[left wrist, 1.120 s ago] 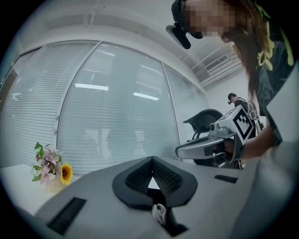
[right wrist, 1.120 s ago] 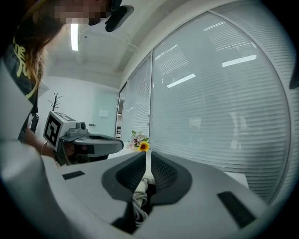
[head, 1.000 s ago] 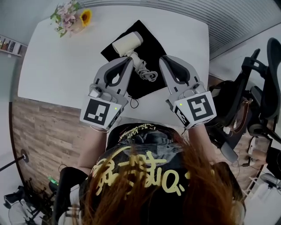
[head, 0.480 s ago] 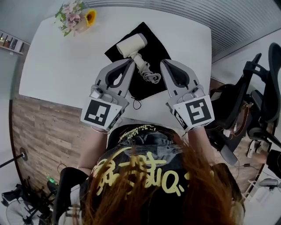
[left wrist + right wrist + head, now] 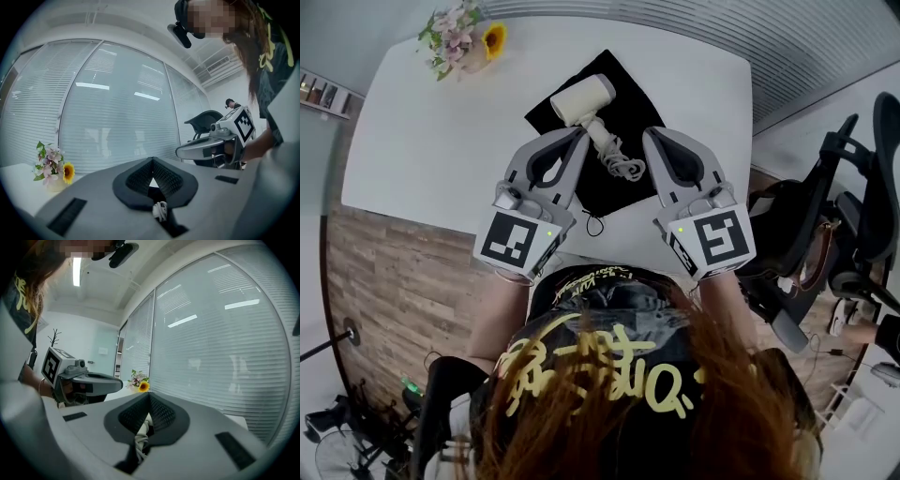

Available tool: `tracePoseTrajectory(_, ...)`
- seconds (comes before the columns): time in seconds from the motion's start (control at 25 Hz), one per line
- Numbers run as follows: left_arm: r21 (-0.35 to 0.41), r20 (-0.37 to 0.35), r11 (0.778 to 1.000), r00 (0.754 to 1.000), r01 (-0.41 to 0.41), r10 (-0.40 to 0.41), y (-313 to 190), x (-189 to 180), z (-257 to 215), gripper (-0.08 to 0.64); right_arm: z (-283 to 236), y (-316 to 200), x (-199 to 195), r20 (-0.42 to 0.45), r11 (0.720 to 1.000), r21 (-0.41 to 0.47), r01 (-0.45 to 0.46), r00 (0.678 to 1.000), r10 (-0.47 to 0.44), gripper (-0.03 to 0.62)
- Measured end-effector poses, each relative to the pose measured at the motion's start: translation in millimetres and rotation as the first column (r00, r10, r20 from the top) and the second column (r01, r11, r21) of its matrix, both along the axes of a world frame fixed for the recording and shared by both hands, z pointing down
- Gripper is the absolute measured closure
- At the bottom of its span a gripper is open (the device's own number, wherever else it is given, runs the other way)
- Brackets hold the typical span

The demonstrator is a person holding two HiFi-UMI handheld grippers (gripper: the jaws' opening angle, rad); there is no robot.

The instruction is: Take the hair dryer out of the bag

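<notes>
A cream hair dryer (image 5: 581, 98) lies on top of the flat black bag (image 5: 630, 86) on the white table (image 5: 431, 131), its coiled white cord (image 5: 623, 167) trailing toward me. My left gripper (image 5: 578, 134) hovers just left of the cord, jaws shut and empty. To the cord's right, my right gripper (image 5: 652, 136) is also shut on nothing. In the left gripper view the closed jaws (image 5: 152, 161) show the cord (image 5: 160, 209) below them. The right gripper view shows its shut jaws (image 5: 149, 397) above the cord (image 5: 142, 437).
A small bunch of flowers with a sunflower (image 5: 464, 37) stands at the table's far left corner. Black office chairs (image 5: 853, 216) crowd the floor to the right. Windows with blinds (image 5: 117, 117) run behind the table.
Both grippers stay in about the same place above the near edge of the bag. The hair dryer and cord have not moved.
</notes>
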State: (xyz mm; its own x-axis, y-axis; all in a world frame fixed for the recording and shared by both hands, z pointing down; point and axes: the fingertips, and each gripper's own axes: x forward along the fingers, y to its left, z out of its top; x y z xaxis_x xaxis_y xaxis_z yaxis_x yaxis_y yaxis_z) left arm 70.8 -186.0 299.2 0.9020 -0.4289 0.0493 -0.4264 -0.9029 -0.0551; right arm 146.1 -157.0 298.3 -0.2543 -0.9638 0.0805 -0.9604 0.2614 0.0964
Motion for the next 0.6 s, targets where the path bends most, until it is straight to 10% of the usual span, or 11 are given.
tracePoseTrajectory(0.6,-0.010,0.004,1.000,1.000,-0.001,0.001,-2.7,0.0,1.6,0.566,4.5,-2.8,-1.7,-0.008,1.000,-0.029,0.001,1.000,-0.001,0.591)
